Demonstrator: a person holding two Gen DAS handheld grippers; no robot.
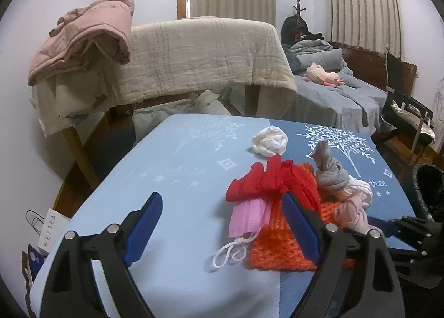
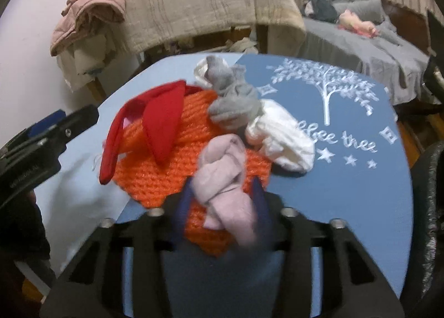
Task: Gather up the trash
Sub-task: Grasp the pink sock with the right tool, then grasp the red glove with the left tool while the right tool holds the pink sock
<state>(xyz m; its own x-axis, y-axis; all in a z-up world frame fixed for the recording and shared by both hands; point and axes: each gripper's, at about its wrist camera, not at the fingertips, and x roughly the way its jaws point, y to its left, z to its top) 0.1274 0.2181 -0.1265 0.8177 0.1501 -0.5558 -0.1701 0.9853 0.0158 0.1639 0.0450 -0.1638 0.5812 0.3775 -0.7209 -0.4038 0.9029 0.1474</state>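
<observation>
A pile lies on the blue table (image 1: pixel 177 157): an orange knit cloth (image 1: pixel 280 245), a red cloth (image 1: pixel 266 179), a pink face mask (image 1: pixel 247 218), a grey knotted sock (image 1: pixel 330 171), a pale pink knotted cloth (image 1: pixel 352 212) and crumpled white paper (image 1: pixel 270 141). My left gripper (image 1: pixel 222 221) is open, its fingers either side of the mask. My right gripper (image 2: pixel 224 193) has its jaws around the pale pink knotted cloth (image 2: pixel 224 176), which lies on the orange knit (image 2: pixel 172 157). The red cloth (image 2: pixel 161 123), grey sock (image 2: pixel 233 101) and a white cloth (image 2: pixel 283 137) lie beyond.
A black-lined bin (image 1: pixel 427 193) stands at the table's right edge. A cot draped with a beige blanket (image 1: pixel 199 51) and a pink jacket (image 1: pixel 86 35) stands behind. A bed (image 1: pixel 347 90) is at the back right. A paper bag (image 1: pixel 48 226) sits at the lower left.
</observation>
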